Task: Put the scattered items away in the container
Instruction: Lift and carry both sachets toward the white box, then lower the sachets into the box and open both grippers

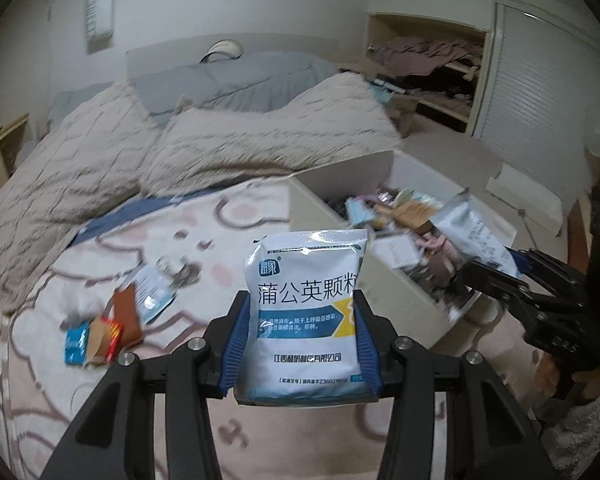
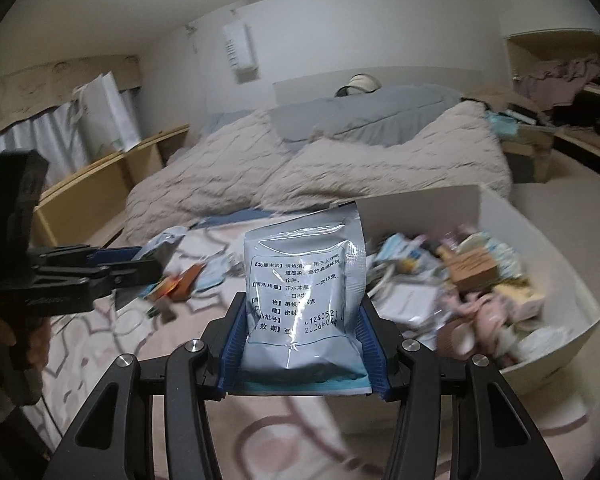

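My left gripper (image 1: 300,300) is shut on a white and blue medicine sachet (image 1: 306,304) with Chinese print, held upright above the bed. My right gripper (image 2: 302,300) is shut on a silver-blue sachet (image 2: 304,292), back side facing me; it also shows in the left wrist view (image 1: 470,228) over the box. The open white cardboard box (image 1: 328,204) stands on the bed to the right, filled with packets and pink items; in the right wrist view its wall (image 2: 560,272) is at the right. Scattered packets (image 1: 116,316) lie on the patterned sheet at the left.
A bunched beige quilt (image 1: 100,152) and grey pillows (image 1: 228,76) fill the far half of the bed. A wooden shelf (image 2: 112,172) runs along the left wall. An open closet (image 1: 432,64) with clothes is at the back right.
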Available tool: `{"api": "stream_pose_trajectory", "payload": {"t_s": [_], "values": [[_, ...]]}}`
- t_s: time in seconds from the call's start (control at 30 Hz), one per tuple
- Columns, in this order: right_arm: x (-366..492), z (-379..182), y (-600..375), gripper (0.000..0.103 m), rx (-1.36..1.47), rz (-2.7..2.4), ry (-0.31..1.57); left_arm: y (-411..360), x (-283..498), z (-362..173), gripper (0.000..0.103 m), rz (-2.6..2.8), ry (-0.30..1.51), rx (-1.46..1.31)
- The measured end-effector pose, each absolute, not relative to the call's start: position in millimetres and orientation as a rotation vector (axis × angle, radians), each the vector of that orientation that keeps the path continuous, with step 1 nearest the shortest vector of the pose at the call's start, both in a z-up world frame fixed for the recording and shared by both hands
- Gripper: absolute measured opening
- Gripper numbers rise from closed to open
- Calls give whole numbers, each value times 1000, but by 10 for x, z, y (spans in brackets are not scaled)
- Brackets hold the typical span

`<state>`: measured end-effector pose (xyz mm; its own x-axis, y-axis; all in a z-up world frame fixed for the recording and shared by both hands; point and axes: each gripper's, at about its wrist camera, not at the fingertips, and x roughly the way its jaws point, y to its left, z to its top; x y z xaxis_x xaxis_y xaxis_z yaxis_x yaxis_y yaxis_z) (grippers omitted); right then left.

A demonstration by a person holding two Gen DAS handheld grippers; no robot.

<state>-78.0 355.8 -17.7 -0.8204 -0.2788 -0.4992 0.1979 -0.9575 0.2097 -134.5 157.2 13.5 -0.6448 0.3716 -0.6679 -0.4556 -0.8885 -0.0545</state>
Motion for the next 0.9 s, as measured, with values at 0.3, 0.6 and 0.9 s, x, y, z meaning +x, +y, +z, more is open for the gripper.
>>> {"api": "stream_pose_trajectory", "payload": {"t_s": [0.3,0.6,0.9], "values": [[-1041,-89,4101,53,838,-2846,-262,2144,-1496,284,48,2430,190,-902],[-1259,-105,4502,53,941,-2868,-300,2563,-1804,490,48,2409,155,-869],[-1676,-255,4452,53,1101,-2787,-308,2938,-2066,663,48,2384,128,-850]]}}
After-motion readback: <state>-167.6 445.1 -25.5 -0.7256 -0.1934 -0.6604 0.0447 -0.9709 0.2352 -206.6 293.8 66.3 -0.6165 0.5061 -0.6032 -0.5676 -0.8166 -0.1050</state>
